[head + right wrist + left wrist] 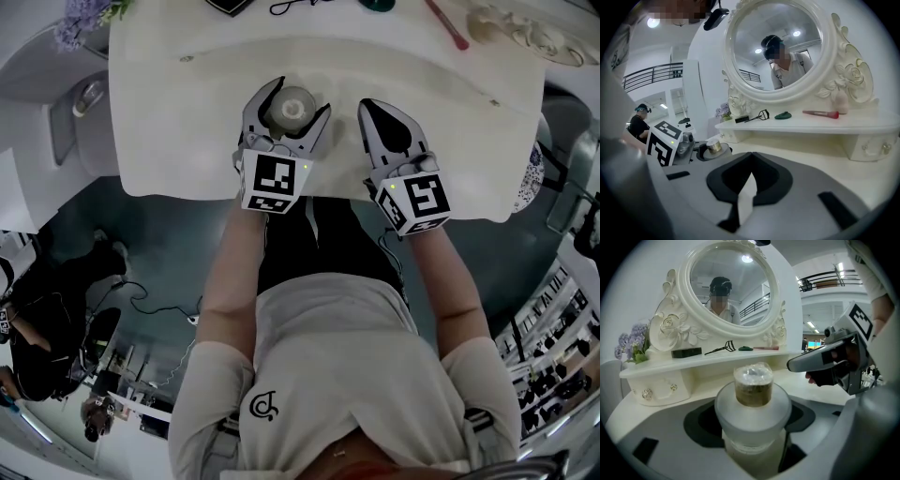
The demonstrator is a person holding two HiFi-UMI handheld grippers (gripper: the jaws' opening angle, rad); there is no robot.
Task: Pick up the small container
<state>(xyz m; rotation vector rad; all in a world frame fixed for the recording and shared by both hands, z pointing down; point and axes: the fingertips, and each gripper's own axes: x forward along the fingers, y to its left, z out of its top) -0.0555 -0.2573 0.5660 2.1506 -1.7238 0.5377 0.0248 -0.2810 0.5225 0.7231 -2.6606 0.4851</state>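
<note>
The small container (292, 108), a frosted jar with a gold cap wrapped in clear film, stands on the white dressing table (178, 141) near its front edge. My left gripper (300, 97) has its jaws round the jar, the dark pads (701, 423) against its sides. In the left gripper view the jar (752, 404) fills the space between the jaws. My right gripper (375, 114) rests on the table just to the right of it, shut with nothing in it. From the right gripper view the jar (714, 146) and the left gripper show at the left.
A white ornate vanity mirror (729, 287) with a shelf stands at the table's back. On the shelf lie an eyelash curler (757, 116), a green item (783, 115) and a pink brush (820, 113). Purple flowers (630, 345) sit at the far left.
</note>
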